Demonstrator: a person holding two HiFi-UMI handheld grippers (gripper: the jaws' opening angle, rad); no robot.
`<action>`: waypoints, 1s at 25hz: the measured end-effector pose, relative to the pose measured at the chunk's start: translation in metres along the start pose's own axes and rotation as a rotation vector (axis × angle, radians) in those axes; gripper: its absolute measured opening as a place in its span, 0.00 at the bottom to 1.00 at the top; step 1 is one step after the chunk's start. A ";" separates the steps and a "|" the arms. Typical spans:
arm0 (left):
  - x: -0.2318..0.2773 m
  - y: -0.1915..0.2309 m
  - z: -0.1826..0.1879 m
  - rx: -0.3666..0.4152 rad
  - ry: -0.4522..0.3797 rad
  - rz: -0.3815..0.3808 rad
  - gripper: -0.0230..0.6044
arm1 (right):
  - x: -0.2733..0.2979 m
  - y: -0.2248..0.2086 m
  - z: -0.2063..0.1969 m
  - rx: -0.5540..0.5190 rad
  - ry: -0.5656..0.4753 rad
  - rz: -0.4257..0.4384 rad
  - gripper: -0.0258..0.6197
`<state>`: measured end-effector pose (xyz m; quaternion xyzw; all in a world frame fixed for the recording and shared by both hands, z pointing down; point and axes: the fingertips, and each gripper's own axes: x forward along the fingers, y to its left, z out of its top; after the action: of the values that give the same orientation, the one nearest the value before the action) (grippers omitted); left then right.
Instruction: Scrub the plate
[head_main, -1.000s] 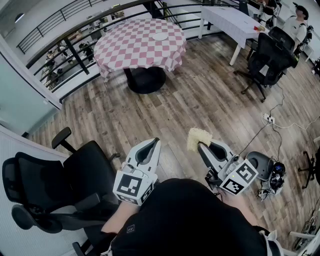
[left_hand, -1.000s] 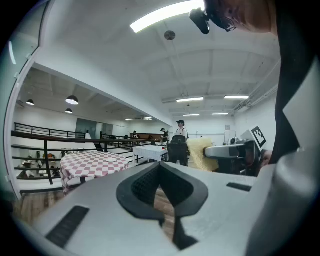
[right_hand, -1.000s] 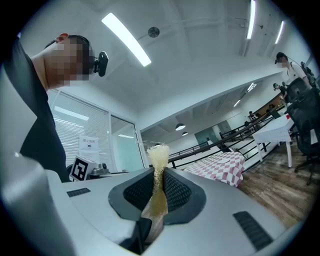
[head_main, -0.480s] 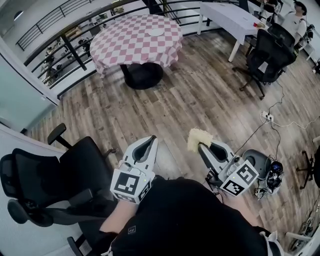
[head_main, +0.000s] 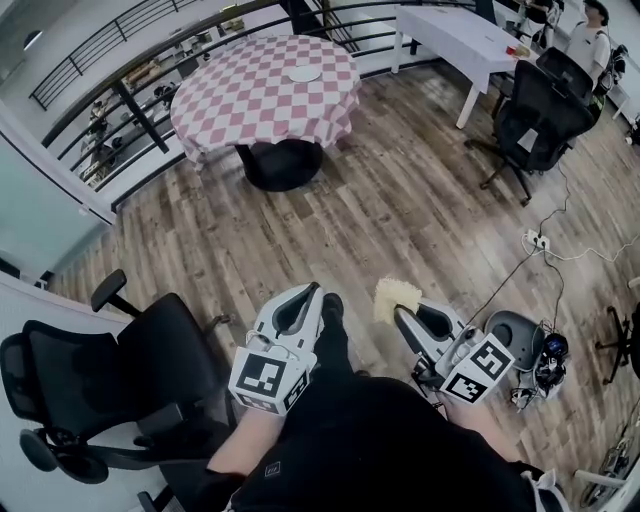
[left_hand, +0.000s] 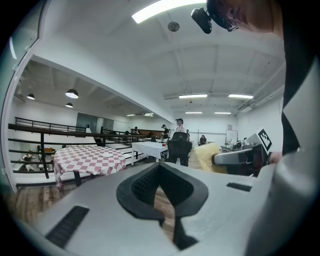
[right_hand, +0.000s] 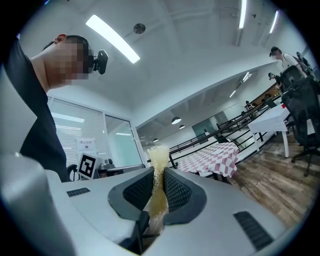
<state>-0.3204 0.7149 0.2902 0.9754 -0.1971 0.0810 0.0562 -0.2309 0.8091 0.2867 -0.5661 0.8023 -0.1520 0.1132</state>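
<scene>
A small white plate lies on a round table with a pink checked cloth, far across the wooden floor. The left gripper view shows the plate small at left. My left gripper is shut and empty, held close to the body. To its right, my right gripper is shut on a yellow scrubbing sponge. The sponge stands up out of the closed jaws in the right gripper view. Both grippers are far from the table.
A black office chair stands close at the left. A shoe shows between the grippers. A white table, another black chair and a person are at the far right. Cables and a power strip lie on the floor at right. A railing runs behind the round table.
Both grippers have shifted a little forward and down with the person. A shoe has come into view between them. The sponge stays clamped in the right gripper.
</scene>
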 end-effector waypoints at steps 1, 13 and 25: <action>0.009 0.007 0.001 -0.003 -0.004 -0.001 0.05 | 0.006 -0.008 0.002 0.000 0.002 -0.004 0.13; 0.145 0.136 0.044 -0.026 -0.036 -0.045 0.05 | 0.128 -0.132 0.062 -0.006 0.016 -0.104 0.13; 0.217 0.239 0.054 -0.062 -0.028 -0.049 0.05 | 0.262 -0.202 0.092 0.010 0.092 -0.094 0.13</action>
<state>-0.2103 0.4067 0.2949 0.9788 -0.1762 0.0596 0.0856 -0.1090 0.4877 0.2741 -0.5948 0.7785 -0.1867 0.0719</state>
